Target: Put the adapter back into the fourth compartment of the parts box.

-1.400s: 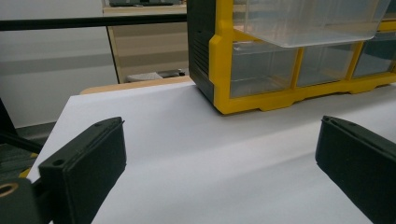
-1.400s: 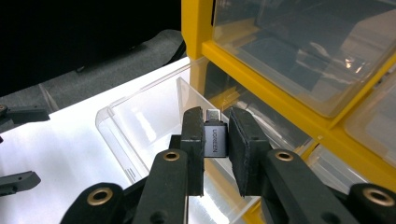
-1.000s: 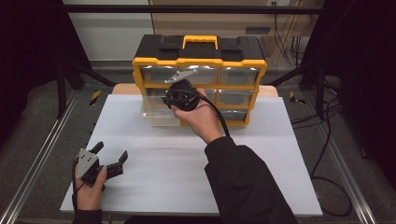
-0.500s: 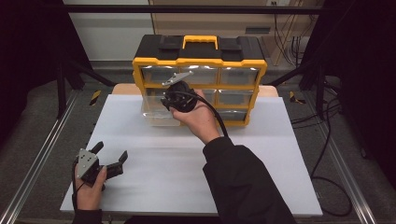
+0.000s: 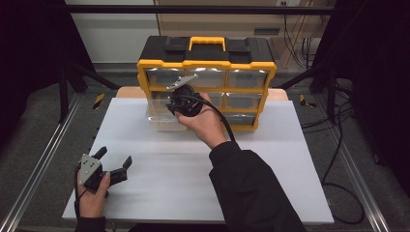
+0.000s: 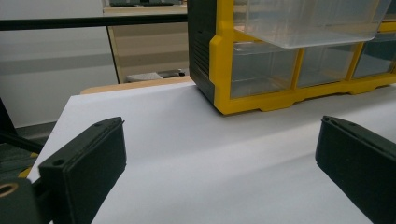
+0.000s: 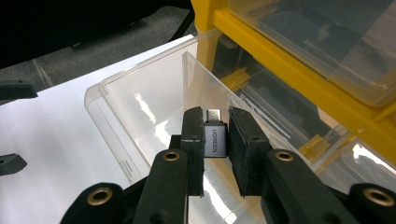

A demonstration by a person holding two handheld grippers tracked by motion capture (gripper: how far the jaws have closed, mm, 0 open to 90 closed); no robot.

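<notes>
High view: right gripper (image 5: 180, 99) hovers over the pulled-out clear drawer (image 5: 162, 118) of the yellow organizer (image 5: 208, 65); left gripper (image 5: 112, 163) rests on the white table (image 5: 193, 164), jaws apart and empty.

Right gripper view: jaws clamp a grey USB adapter (image 7: 214, 137) above the drawer.

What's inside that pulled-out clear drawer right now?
The clear drawer looks bare inside. The right hand-held gripper holds a small grey adapter over it. The gripper covers the drawer floor beneath it, so that part can't be checked.
</notes>
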